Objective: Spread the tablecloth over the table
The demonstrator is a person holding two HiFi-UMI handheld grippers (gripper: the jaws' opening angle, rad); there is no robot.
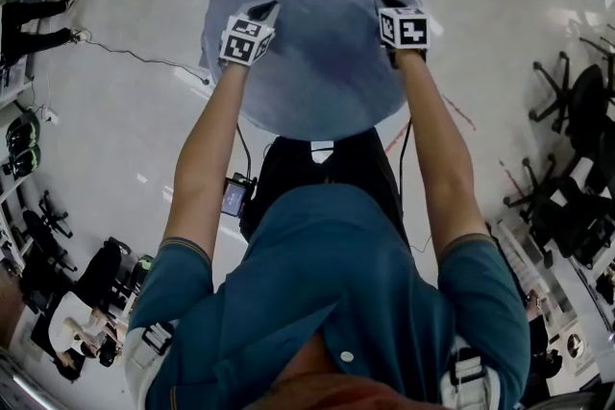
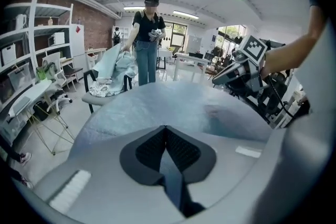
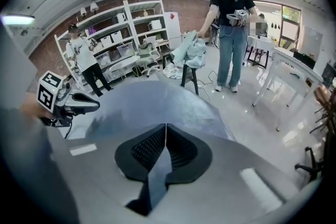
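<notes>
A blue-grey tablecloth [image 1: 322,24] lies over a round table in the head view, hanging past its rim at the back. My left gripper [image 1: 270,8] is shut on a fold of the cloth at the left side. My right gripper [image 1: 383,1] pinches the cloth at the right side. In the left gripper view the jaws [image 2: 166,128] meet with a strip of tablecloth [image 2: 173,105] between the pads, and the right gripper [image 2: 223,77] shows beyond. The right gripper view shows the same grip [image 3: 166,126] on the tablecloth [image 3: 152,99], with the left gripper [image 3: 90,104] across it.
A person with a headset [image 2: 148,34] stands behind a chair [image 2: 107,93] heaped with cloth. Shelves [image 2: 31,50] line the wall. A white table [image 3: 294,78] stands to the right. Office chairs [image 1: 577,110] sit at the right, seated people [image 1: 86,293] at the lower left, a cable [image 1: 144,58] on the floor.
</notes>
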